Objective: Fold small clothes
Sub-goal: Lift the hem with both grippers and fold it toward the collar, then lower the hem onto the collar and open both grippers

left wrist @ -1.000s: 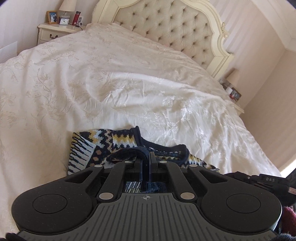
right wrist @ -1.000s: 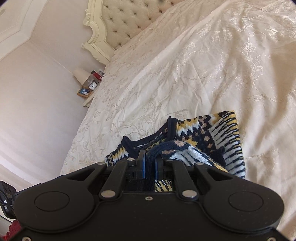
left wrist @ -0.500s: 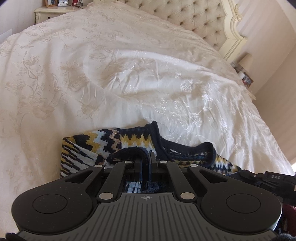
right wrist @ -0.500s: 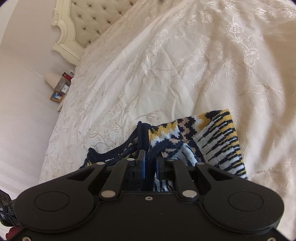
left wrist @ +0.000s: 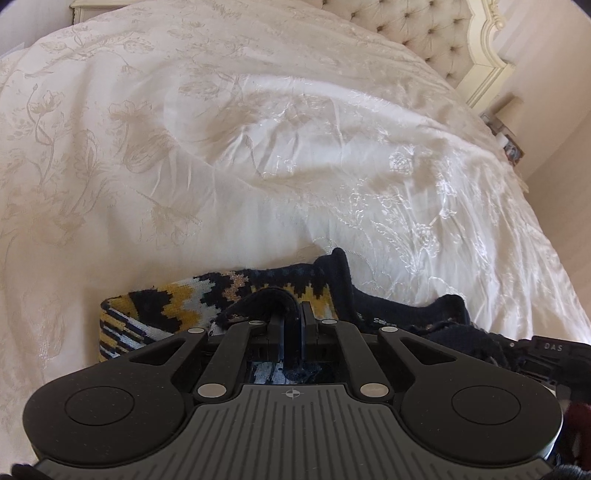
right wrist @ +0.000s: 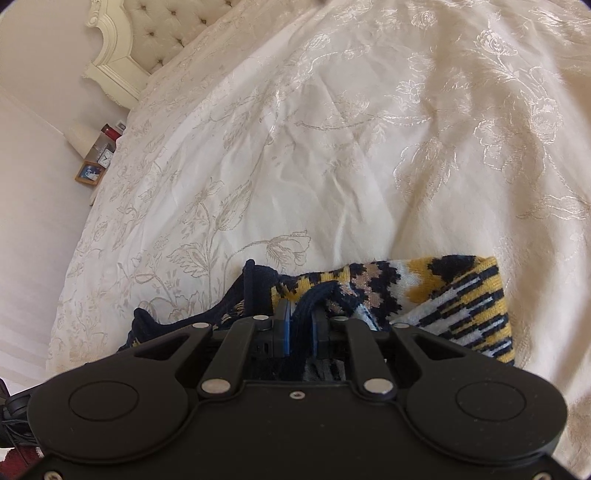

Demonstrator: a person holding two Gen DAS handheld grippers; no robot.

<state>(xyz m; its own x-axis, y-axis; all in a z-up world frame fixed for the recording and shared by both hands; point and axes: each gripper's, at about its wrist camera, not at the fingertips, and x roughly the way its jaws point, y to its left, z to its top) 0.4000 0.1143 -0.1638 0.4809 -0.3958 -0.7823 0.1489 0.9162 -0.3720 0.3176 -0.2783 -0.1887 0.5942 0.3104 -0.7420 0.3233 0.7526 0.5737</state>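
A small knitted sweater (left wrist: 177,299) with a navy, yellow and white pattern lies bunched on the cream bedspread (left wrist: 258,147), close under both grippers. My left gripper (left wrist: 291,314) is shut on a navy rolled edge of the sweater. The navy collar (left wrist: 340,273) stands up just right of it. In the right wrist view the same sweater (right wrist: 454,295) spreads to the right, and my right gripper (right wrist: 301,314) is shut on another navy edge. The part of the cloth under both gripper bodies is hidden.
A tufted cream headboard (left wrist: 436,33) closes the far end of the bed. A nightstand with a lamp (right wrist: 83,142), a clock and a picture frame stands by the bed's side. The other gripper's black body (left wrist: 550,350) shows at the right edge of the left wrist view.
Both grippers have lowered and tipped down toward the bedspread, still shut on the sweater. The sweater now sits lower and flatter, and less of the headboard and nightstands shows.
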